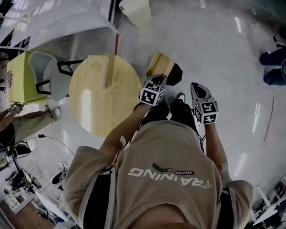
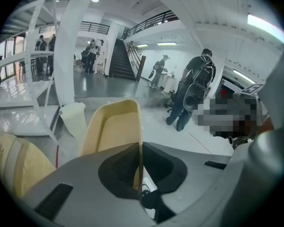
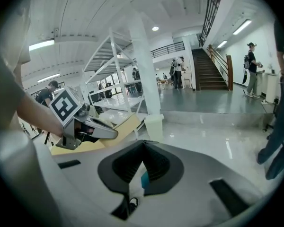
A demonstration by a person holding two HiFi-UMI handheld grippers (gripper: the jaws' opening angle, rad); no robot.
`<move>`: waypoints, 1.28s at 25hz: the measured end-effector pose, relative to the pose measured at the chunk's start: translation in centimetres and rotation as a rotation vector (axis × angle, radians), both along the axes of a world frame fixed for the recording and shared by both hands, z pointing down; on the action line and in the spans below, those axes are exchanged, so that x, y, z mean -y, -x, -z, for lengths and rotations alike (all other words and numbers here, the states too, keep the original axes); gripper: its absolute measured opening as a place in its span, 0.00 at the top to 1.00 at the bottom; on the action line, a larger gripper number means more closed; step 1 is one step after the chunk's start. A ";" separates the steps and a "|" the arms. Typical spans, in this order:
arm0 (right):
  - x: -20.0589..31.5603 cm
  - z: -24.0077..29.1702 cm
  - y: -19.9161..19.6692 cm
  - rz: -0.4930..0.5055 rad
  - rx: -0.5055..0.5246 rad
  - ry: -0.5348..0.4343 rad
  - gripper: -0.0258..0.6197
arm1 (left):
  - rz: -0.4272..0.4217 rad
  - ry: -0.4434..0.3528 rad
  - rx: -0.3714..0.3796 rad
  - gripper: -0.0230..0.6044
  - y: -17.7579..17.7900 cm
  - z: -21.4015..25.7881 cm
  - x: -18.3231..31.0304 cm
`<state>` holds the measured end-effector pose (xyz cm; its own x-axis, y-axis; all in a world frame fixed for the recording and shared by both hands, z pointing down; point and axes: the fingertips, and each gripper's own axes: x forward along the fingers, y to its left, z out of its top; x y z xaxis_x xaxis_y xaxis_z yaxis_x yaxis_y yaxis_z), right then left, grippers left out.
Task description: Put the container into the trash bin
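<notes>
Two claws are showing in the head view, and only one is doing work. The left claw is clenching on the thin side wall of a pale yellow, round-cornered plastic container. This container is hanging in the air just past the right edge of the round, light wooden tabletop, above the glossy grey floor. The right claw is pressing its jaws together with nothing of the task between them, and it is hovering at the centre right of the frame.

By my judgement the carrying step is in hand. The container is lifted and off the tabletop, but the off-white, tapered plastic trash bin is standing well apart, at the upper centre of the head view. The next move is calling for bringing the container over the mouth of the bin, and only then letting it go. The container is looking smooth, stiff and light. A grip on one thin wall is probably letting it swing, so a steady wrist is needed.
</notes>
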<state>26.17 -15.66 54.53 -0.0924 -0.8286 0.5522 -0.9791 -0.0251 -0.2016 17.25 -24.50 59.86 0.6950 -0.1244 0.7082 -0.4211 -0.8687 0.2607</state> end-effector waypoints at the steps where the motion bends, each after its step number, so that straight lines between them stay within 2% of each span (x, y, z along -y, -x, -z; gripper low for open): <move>1: 0.4 -0.8 -0.2 0.013 -0.003 0.013 0.96 | 0.002 0.005 0.014 0.93 -0.3 -0.7 0.3; 9: 2.3 -8.6 -4.8 0.101 0.027 0.090 0.96 | -0.002 0.060 0.127 0.93 -5.2 -9.4 0.7; 15: 2.1 -15.6 -4.8 0.131 0.106 0.179 0.96 | -0.023 0.138 0.212 0.93 -6.1 -17.7 0.1; 19: 2.6 -20.6 -5.4 0.113 0.167 0.223 0.96 | -0.048 0.179 0.234 0.93 -7.1 -23.3 0.0; 25: 2.2 -28.2 -7.4 0.152 0.168 0.287 0.96 | -0.054 0.241 0.268 0.93 -8.8 -30.8 -1.2; 32: 2.9 -37.8 -7.7 0.193 0.169 0.353 0.96 | -0.066 0.266 0.276 0.93 -9.5 -40.3 -1.7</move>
